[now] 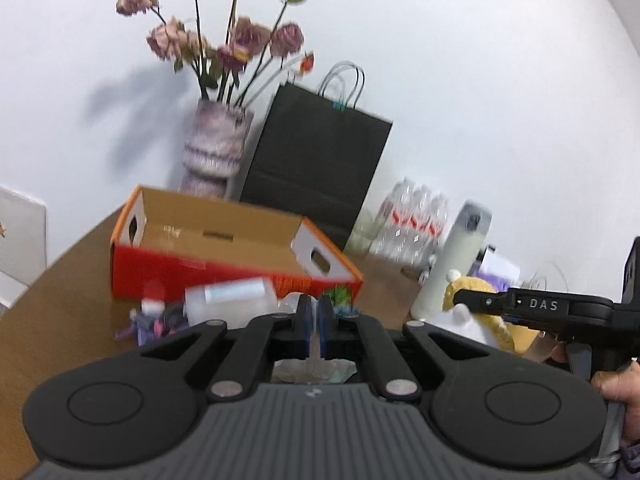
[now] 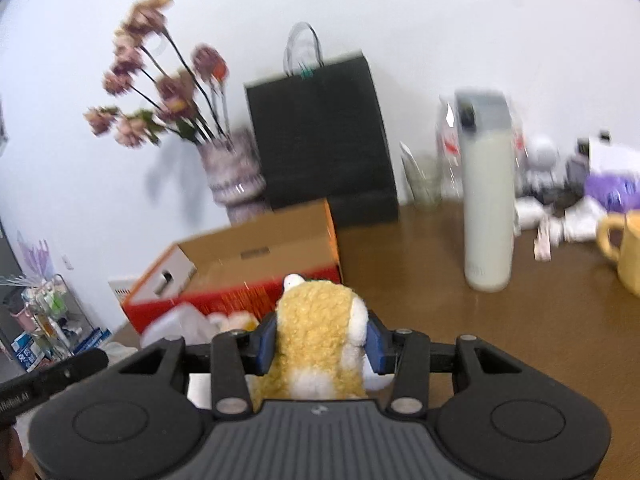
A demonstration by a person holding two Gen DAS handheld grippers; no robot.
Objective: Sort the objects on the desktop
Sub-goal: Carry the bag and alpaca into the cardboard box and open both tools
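Left wrist view: the left gripper [image 1: 314, 326] is pinched nearly closed on something thin and pale — what, I cannot tell — with the open cardboard box [image 1: 224, 248] straight ahead.

Right wrist view: the right gripper [image 2: 322, 340] clamps the plush toy [image 2: 320, 332], upright — the box lies ahead-left.

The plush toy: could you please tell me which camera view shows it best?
The right wrist view: the plush toy fills the centre, clamped in the right gripper. The left wrist view shows only part of it at the right edge, partly hidden behind that gripper.
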